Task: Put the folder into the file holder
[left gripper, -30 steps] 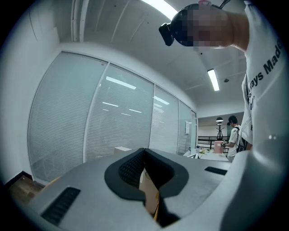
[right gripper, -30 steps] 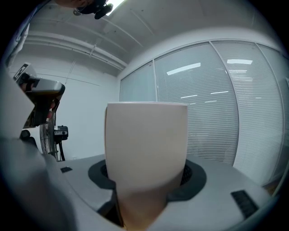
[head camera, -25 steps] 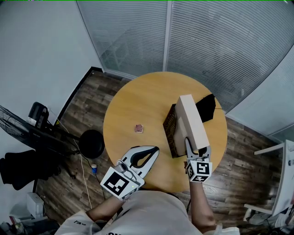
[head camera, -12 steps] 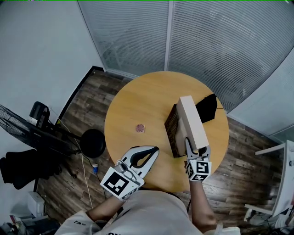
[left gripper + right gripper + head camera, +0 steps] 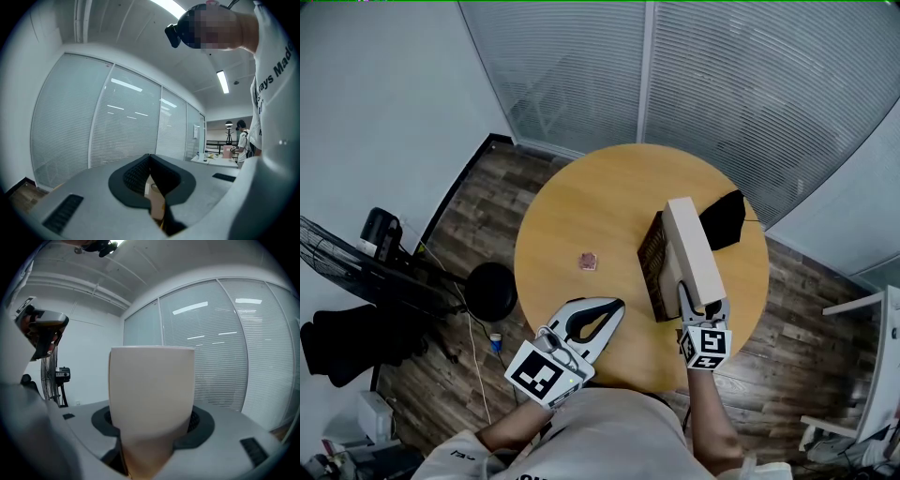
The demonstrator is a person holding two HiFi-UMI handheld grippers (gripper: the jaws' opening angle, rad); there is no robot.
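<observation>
Filling the middle of the head view, a round wooden table (image 5: 581,202) stands on a dark plank floor in front of blind-covered glass walls. On its right half a thick beige folder (image 5: 694,246) stands on edge, its long side running away from the person. It is pressed against a dark mesh file holder (image 5: 650,264), which shows along the folder's left side; whether the folder's bottom already sits inside the holder cannot be told. A black thing (image 5: 724,218) lies on the table just beyond the folder's far right corner. The right gripper (image 5: 701,302) has its jaws spread wide and clamped on the folder's near end, one jaw on each broad face; in its own view the folder fills the gap between the pads. The left gripper (image 5: 621,303) hangs over the table's near edge, well apart from the folder, jaws closed tip to tip with nothing held. A small reddish item (image 5: 587,262) lies alone near the table's middle.
</observation>
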